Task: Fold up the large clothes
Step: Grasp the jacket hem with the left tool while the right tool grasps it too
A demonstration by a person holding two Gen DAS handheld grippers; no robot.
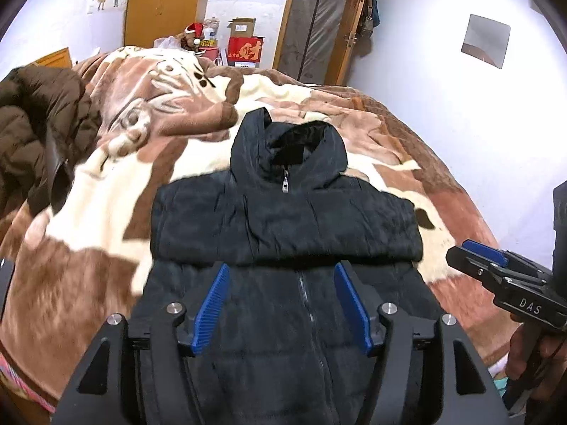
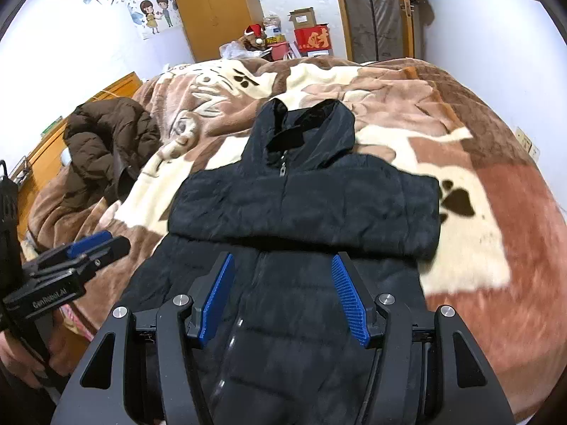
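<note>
Over on the far left a brown puffer jacket (image 1: 39,124) is lying crumpled in a heap on the blanket (image 1: 117,191), well apart from the action. Moving in, the blanket, plush with brown and cream patches and a cartoon print, is covering the whole bed.

Centre stage now: the black hooded puffer jacket (image 1: 283,212) is lying front up on the blanket, zipped, its hood (image 1: 287,141) pointing away toward the far wall. Both sleeves are sitting folded across the chest in one thick band, and the lower body of the jacket is stretching back under the cameras.

The left gripper (image 1: 281,304) is hovering above that lower part with its blue pads (image 1: 211,311) standing spread; nothing is pinched between them, only the zip line showing in the gap. Seen from the right wrist camera, it is hanging off the jacket's left edge.

The right gripper (image 2: 283,297) is hovering over the jacket too, claw likewise spread wide and gripping nothing, its ribbed blue pads (image 2: 349,304) clear of the fabric.

Further right, bare blanket is running out to the white wall. At the back, an orange wardrobe (image 2: 216,10), a red box (image 2: 313,40) and a doorway are closing the scene
</note>
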